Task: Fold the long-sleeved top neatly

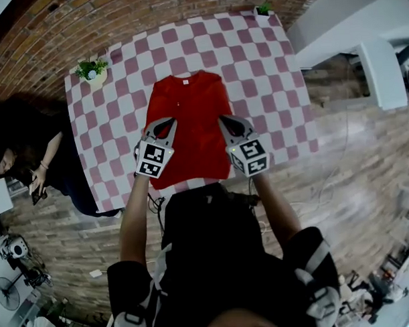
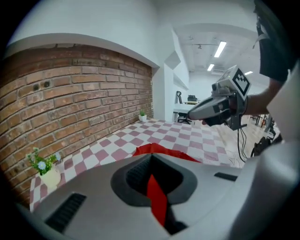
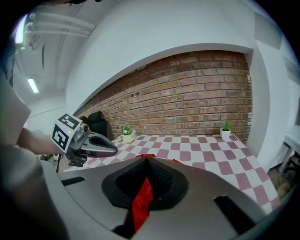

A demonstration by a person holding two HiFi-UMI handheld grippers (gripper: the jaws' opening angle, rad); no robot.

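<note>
Only the gripper views show the left gripper and right gripper each clamped on a pinch of red cloth; the head view alone shows the whole top on the checked table. It lies lengthwise away from the holder, collar toward the brick wall. A flowerpot and a small plant stand clear at the far corners, and a person is beside the table's left edge.
</note>
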